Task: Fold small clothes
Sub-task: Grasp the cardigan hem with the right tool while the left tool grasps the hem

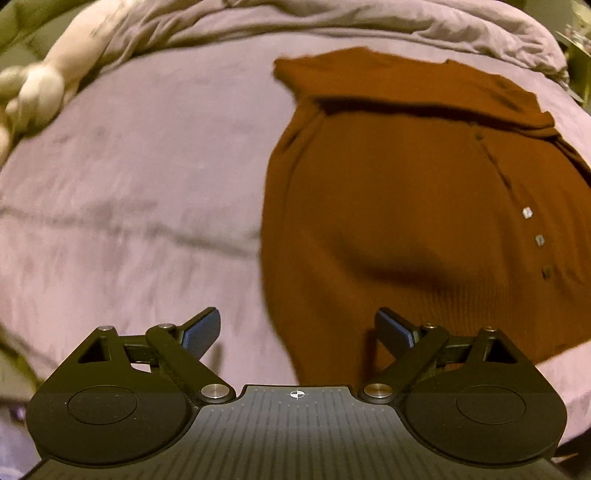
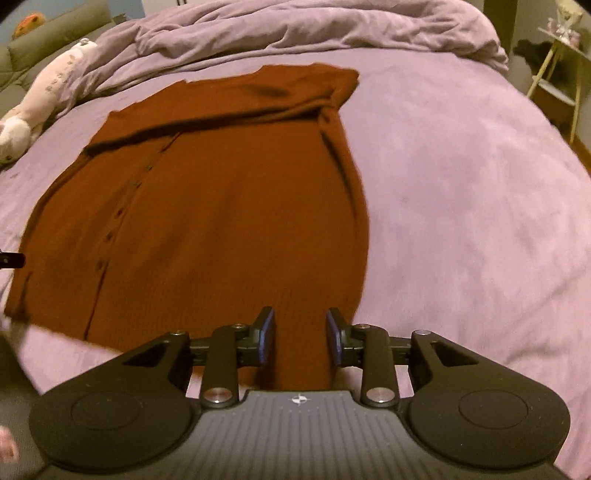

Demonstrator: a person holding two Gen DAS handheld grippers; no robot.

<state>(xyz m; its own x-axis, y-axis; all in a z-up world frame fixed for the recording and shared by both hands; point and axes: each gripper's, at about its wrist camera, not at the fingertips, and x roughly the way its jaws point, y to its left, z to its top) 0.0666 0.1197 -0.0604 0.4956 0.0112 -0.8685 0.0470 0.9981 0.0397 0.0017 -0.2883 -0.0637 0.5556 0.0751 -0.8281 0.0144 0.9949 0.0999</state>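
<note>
The rust-brown buttoned cardigan [image 2: 207, 206] is spread flat on the lilac bedsheet [image 2: 461, 221], hem towards the cameras and button placket running up its length. One fold appears already made: a sleeve [image 2: 229, 110] is laid across the chest near the neckline, and the side edges seem tucked inward, so the garment is narrowed to a long panel. The lengthwise folds, hem up towards the shoulders, are judged still to be done.

The left gripper [image 1: 297, 332] is held wide open above the hem's corner, with nothing between its pads. The right gripper [image 2: 300, 334] is parted only partway; the hem is seen between its jaws, yet no cloth is pinched by the pads. Both are therefore empty.

A rumpled duvet [image 2: 295, 33] is piled beyond the cardigan, and a pale soft toy [image 2: 40, 107] lies well apart at the bed's edge.
</note>
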